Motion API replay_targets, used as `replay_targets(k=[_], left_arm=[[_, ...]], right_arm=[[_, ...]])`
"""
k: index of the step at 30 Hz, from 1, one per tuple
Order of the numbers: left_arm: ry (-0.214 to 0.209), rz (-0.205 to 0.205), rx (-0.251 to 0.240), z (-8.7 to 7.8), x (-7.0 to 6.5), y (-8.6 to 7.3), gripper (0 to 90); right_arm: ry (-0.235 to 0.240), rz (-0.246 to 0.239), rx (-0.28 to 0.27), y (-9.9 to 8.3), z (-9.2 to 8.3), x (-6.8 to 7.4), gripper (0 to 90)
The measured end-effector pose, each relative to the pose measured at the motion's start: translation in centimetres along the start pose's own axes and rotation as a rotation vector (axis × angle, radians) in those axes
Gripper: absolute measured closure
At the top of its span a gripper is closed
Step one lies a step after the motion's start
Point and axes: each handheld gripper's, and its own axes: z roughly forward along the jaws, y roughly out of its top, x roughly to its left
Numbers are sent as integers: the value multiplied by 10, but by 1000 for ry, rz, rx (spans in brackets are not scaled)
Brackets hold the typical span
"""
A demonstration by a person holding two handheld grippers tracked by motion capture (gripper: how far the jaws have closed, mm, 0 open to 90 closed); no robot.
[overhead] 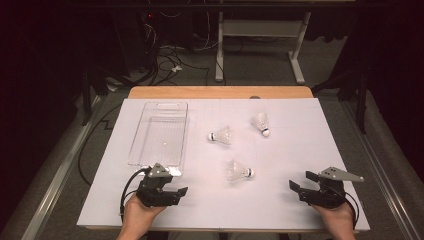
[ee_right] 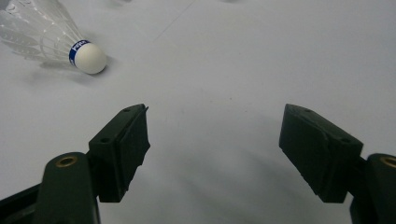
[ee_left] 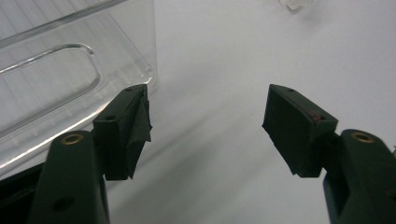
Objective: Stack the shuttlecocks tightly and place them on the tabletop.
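Shuttlecocks lie scattered on a white surface (overhead: 300, 165) as we hold two grippers low at its near edge, both with fingers spread wide and nothing between them.

At far left, our left gripper (overhead: 172, 192) rests just short of a clear plastic tray (overhead: 150, 145); in the left gripper view (ee_left: 208, 126) the tray's near rim and slotted handle (ee_left: 51, 79) sit just beyond and to the outer side of the left finger (ee_left: 123, 130), apart from it, with bare white sheet ahead of the gap between the fingers.

Moving right, three shuttlecocks lie on their sides past the fingertips. The nearest shuttlecock (overhead: 239, 171) lies between the two grippers and a little farther out, its cork pointing toward our right hand. Beyond it lies the middle shuttlecock (overhead: 220, 135), close to the tray's right wall but not touching it. The far shuttlecock (overhead: 261, 123) lies farther out and to the right, cork toward us.

At right, our right gripper (overhead: 302, 182) hovers by the near edge. In the right gripper view (ee_right: 215, 149) the nearest shuttlecock (ee_right: 46, 37), blue band behind its white cork, lies ahead and off to the side of the left finger (ee_right: 123, 149), well clear of it.
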Motion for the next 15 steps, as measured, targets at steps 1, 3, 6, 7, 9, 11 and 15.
replay_targets(k=[1, 3, 6, 7, 9, 11, 15], left_arm=[[3, -5, -2, -1, 0, -1, 328], [12, -5, -6, -2, 2, -2, 327], [18, -10, -13, -3, 3, -4, 328], [19, -14, -16, -4, 4, -4, 328], [25, -16, -21, -5, 6, -5, 329], [30, -21, -29, -7, 8, -7, 329], [42, -36, -42, -8, 13, -9, 328]], right_arm=[[0, 0, 0, 0, 0, 0, 244], [1, 1, 0, 0, 0, 0, 244], [2, 0, 0, 0, 0, 0, 244], [1, -3, 0, 0, 0, 0, 244], [1, -3, 0, 0, 0, 0, 244], [3, -3, 1, 0, 0, 0, 244], [3, -1, 1, 0, 0, 0, 244]])
